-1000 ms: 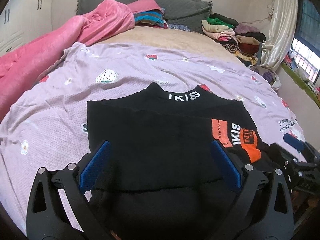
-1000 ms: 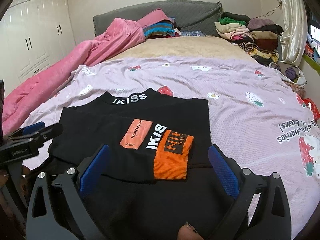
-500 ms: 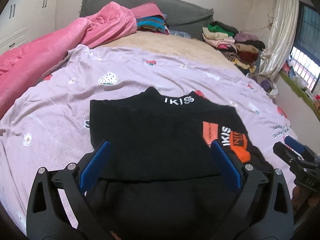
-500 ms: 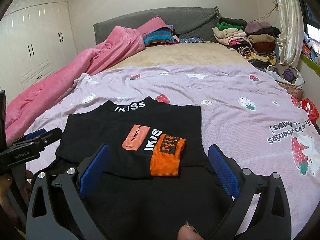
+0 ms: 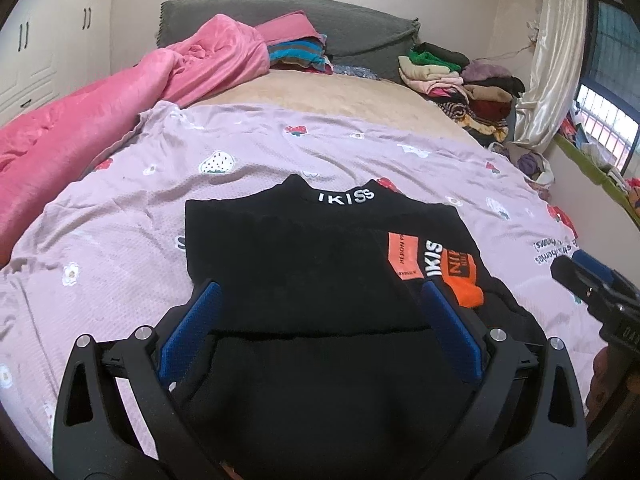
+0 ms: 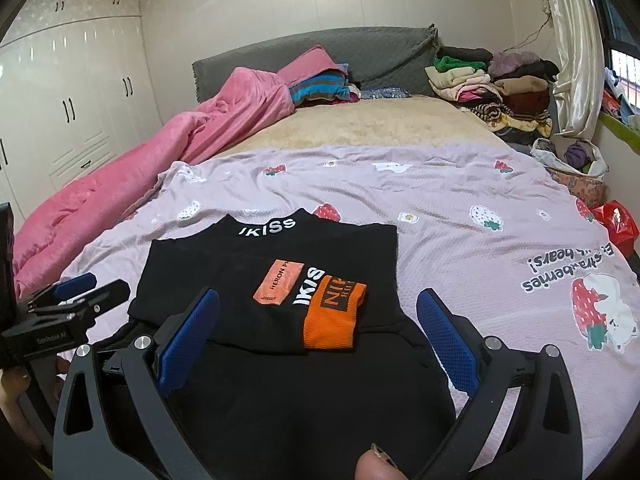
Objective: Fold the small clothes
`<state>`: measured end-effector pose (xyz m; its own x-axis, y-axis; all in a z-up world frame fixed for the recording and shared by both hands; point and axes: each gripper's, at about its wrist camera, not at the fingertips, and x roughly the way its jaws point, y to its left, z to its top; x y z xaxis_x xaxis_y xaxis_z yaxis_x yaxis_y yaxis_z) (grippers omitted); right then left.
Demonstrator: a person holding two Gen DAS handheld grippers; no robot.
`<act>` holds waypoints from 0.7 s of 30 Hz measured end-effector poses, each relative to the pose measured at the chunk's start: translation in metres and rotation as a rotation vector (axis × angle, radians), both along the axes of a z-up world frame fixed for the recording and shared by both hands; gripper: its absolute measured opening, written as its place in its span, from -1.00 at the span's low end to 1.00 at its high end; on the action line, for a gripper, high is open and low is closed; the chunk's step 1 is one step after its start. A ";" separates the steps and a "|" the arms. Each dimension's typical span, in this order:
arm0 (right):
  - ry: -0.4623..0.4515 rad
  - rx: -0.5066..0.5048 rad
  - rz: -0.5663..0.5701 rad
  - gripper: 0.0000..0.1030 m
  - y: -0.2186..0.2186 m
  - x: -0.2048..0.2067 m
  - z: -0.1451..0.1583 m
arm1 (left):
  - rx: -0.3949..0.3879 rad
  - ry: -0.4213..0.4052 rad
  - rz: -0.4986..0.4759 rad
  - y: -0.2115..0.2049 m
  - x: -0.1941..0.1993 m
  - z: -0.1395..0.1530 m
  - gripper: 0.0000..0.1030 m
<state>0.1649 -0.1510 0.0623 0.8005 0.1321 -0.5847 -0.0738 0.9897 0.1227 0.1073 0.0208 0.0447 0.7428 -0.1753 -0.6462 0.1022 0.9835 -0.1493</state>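
Note:
A black top [image 5: 304,264] [image 6: 224,272] with a white "IKISS" collar lies flat on the lilac strawberry sheet [image 5: 120,216] [image 6: 460,208], both sleeves folded in. An orange and white cuff [image 5: 460,276] [image 6: 332,316] rests across its front. My left gripper [image 5: 320,292] is open above the top's near hem, nothing between its blue pads. My right gripper [image 6: 318,300] is also open, hovering over the near right part of the garment. Each gripper appears at the edge of the other's view.
A pink blanket [image 5: 80,120] [image 6: 168,160] runs along the bed's left side. Stacks of folded clothes [image 5: 460,80] [image 6: 492,80] sit at the far right by the grey headboard [image 6: 320,52]. White wardrobes [image 6: 72,92] stand left; a curtain [image 5: 548,60] and window are right.
Both grippers have drawn back and risen from the top, which now looks smaller and farther away. Both stay open. The garment has not moved.

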 end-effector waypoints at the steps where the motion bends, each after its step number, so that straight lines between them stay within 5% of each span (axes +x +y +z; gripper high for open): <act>1: -0.003 0.000 0.001 0.91 0.000 -0.002 0.002 | 0.000 0.000 -0.001 0.000 -0.002 0.001 0.81; 21: -0.023 -0.015 0.010 0.91 -0.013 -0.039 0.011 | 0.055 0.026 -0.007 -0.004 -0.034 0.000 0.81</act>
